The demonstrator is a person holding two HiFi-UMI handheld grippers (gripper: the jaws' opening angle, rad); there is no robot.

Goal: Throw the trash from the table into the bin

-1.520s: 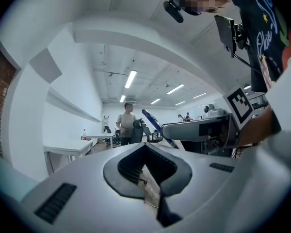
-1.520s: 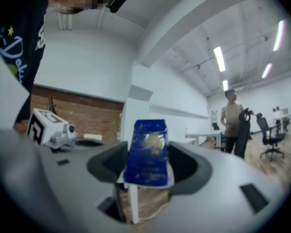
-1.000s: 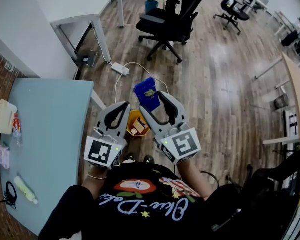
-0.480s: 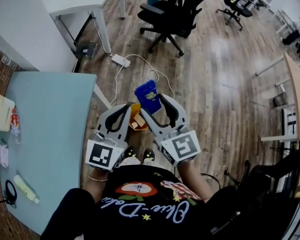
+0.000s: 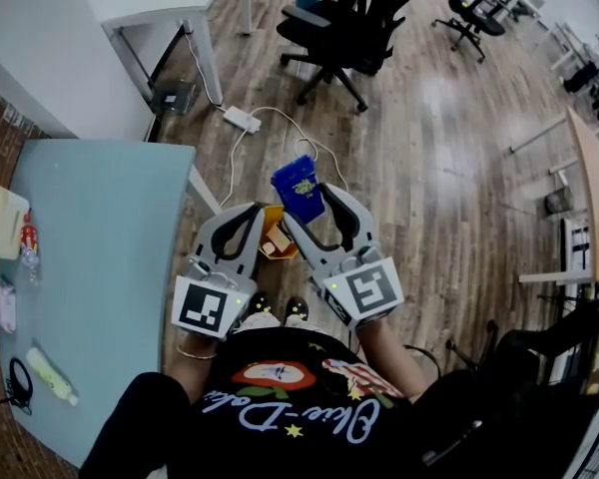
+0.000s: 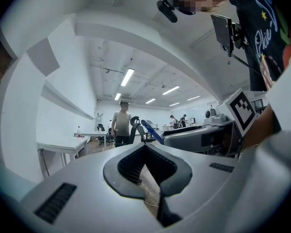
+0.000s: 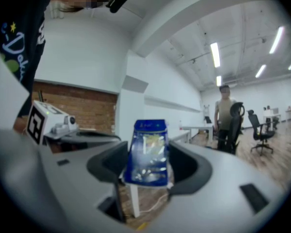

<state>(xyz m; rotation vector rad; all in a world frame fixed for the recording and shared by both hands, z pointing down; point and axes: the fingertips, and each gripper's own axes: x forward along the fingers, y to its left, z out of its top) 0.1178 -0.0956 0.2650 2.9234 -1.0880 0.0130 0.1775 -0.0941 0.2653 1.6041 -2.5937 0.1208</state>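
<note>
My right gripper (image 5: 309,204) is shut on a blue snack packet (image 5: 299,187), held upright over the wooden floor. In the right gripper view the blue packet (image 7: 147,152) stands pinched between the two pads of the right gripper (image 7: 146,165). A small yellow bin (image 5: 269,216) with cardboard scraps inside sits on the floor right below and between the grippers, partly hidden by them. My left gripper (image 5: 242,214) hangs beside it, shut with nothing in it; its tips (image 6: 145,147) meet in the left gripper view.
A pale blue table (image 5: 100,247) is at the left, with a small bottle (image 5: 30,249), a white packet (image 5: 2,223), a yellow-green tube (image 5: 52,377) and a black cable loop (image 5: 20,383) on its far side. A black office chair (image 5: 349,33) and a white power strip (image 5: 242,120) stand ahead.
The head view has shifted slightly, so the bin shows more tucked under the grippers. Both grippers stay where they were, and the packet stays held.
</note>
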